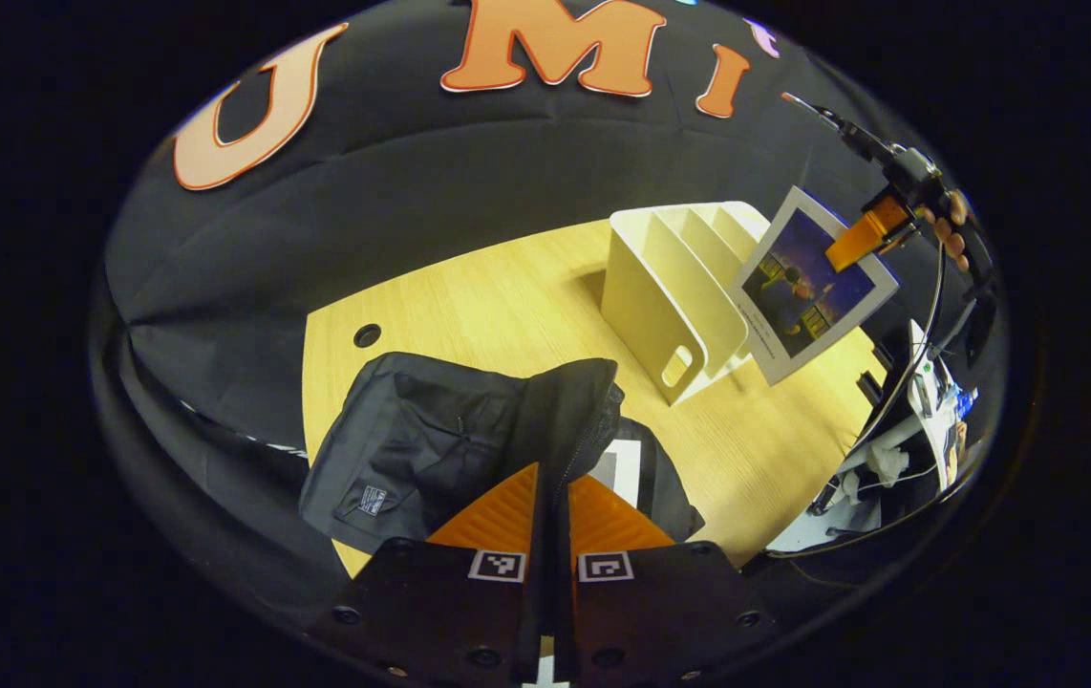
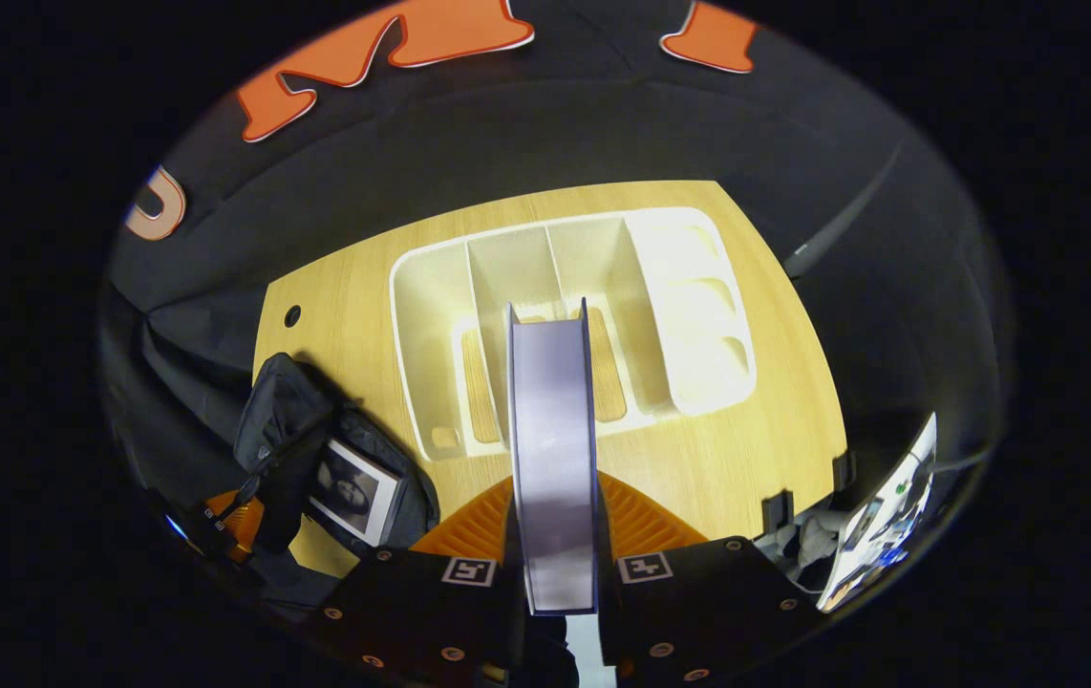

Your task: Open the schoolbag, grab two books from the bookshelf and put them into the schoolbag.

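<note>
Black fabric of the schoolbag [image 1: 431, 435] sits nearest in the left gripper view, where the left gripper [image 1: 553, 497] has its two fingers pressed close together on the raised edge of the bag's flap, right by the zipper line. The bag lies on the pale wooden table [image 1: 498, 306], mouth held up and open; a light-edged book [image 1: 624, 468] shows inside the opening just beyond the fingertips. In the right gripper view that first book [image 2: 354, 492] is clearer, lying flat in the open bag [image 2: 283, 420] with a dark portrait-like cover, and the left gripper [image 2: 230, 526] appears beside it at the bag's near edge. Farther out stands the cream bookshelf [image 1: 674, 287], a divider rack with slanted partitions and a handle slot, its compartments looking empty from above [image 2: 574, 315]. The right gripper [image 2: 555, 497] pinches a second book [image 2: 553, 440] edge-on between both fingers, held in the air over the shelf's middle slots and clear of them. From the left gripper view the same book [image 1: 813, 287] hangs tilted beside the rack's right end, gripped at its upper corner by the right gripper [image 1: 866, 234], with a hand [image 1: 949, 225] behind it; how firmly is hard to judge at that distance.
</note>
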### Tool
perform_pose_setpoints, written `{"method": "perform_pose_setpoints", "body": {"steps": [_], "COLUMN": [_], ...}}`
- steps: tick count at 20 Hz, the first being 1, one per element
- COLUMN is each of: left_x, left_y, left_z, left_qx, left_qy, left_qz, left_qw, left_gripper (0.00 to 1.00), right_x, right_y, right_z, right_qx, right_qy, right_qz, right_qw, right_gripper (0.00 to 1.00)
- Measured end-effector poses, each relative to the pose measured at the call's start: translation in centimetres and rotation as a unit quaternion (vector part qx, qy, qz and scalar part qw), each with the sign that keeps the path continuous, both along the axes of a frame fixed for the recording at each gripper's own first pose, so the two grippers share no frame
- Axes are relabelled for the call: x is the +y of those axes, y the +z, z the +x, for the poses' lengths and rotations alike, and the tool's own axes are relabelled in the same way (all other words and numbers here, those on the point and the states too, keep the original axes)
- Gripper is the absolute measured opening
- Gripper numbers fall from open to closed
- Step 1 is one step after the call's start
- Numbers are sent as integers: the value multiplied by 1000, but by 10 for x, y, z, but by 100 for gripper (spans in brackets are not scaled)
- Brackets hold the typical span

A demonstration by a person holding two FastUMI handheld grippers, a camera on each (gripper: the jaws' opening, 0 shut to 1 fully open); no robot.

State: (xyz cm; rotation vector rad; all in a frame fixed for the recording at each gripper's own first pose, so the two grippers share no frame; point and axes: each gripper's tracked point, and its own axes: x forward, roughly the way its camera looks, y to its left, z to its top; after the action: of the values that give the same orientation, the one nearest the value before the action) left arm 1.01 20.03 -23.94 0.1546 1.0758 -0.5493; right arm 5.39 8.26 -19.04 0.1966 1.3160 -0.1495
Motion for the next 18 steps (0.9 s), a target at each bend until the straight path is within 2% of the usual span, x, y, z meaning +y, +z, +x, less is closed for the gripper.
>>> {"method": "perform_pose_setpoints", "body": {"steps": [6,7,9,12,16,18], "left_x": [6,8,10,12,15,17], "left_y": [4,3,6,9,18,23], "left_z": [0,-2,-4,-1,6,9], "left_qx": [-11,-13,-15,-19,-36,-42], "left_qy": [-60,-67,-79,-92,-105,-102], "left_qz": [-15,-18,-24,-28,-35,-38], "left_qw": [998,997,996,995,993,993], "left_gripper": [6,6,6,6,6,6], "right_x": [33,38,55,93,120,140], "right_y": [15,28,32,41,47,43], "right_z": [-64,-83,-98,-111,-109,-102], "right_qx": [-11,-17,-28,-52,-96,-106], "right_qy": [-50,-57,-72,-98,-108,-117], "right_qz": [28,36,64,141,201,245], "right_qw": [998,998,995,984,969,957], "right_gripper": [32,32,32,32,31,31]}}
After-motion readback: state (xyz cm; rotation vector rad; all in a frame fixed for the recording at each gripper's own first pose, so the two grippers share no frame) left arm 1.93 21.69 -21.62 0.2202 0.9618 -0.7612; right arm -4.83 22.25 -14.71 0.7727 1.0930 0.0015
